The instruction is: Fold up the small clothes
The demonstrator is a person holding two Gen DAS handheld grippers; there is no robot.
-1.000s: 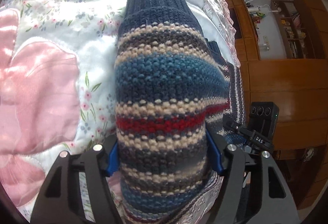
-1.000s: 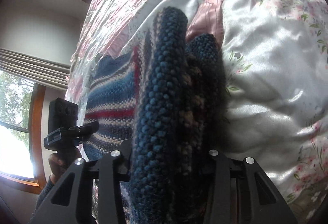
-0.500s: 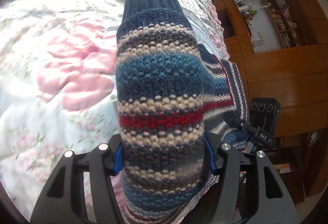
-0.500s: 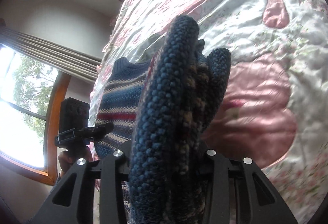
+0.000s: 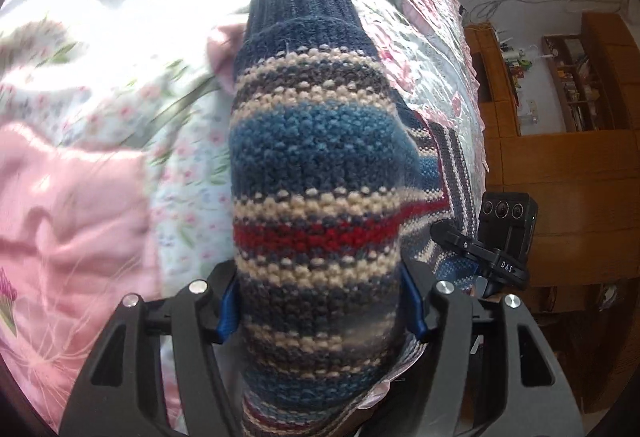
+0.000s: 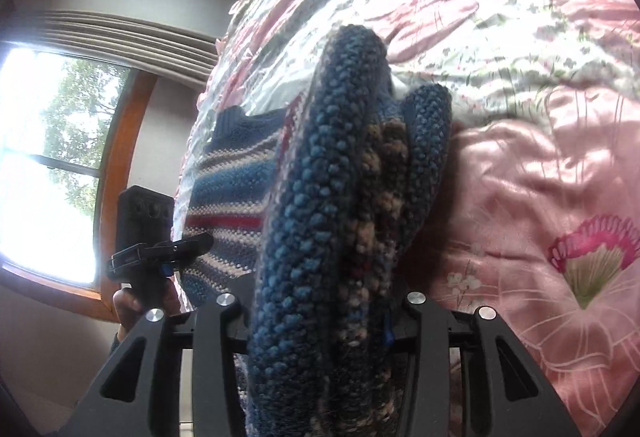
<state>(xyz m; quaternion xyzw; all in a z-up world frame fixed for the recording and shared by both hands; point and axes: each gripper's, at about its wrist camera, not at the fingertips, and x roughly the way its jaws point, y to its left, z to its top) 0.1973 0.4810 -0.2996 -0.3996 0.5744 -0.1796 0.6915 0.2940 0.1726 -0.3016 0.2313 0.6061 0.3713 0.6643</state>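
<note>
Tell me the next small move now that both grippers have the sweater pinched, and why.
Probably carry it down onto the floral quilt and lay it flat. The left gripper clamps a striped sleeve, the right gripper a bunched fold, and the striped sweater hangs between them above the bed.

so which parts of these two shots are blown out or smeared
Left wrist view: the quilt is overexposed white at top and motion-smeared at left, while the striped sweater held in the left gripper stays sharp. Right wrist view: the window is blown out, the quilt glares at top, and the sweater fold in the right gripper sits dark.
</note>
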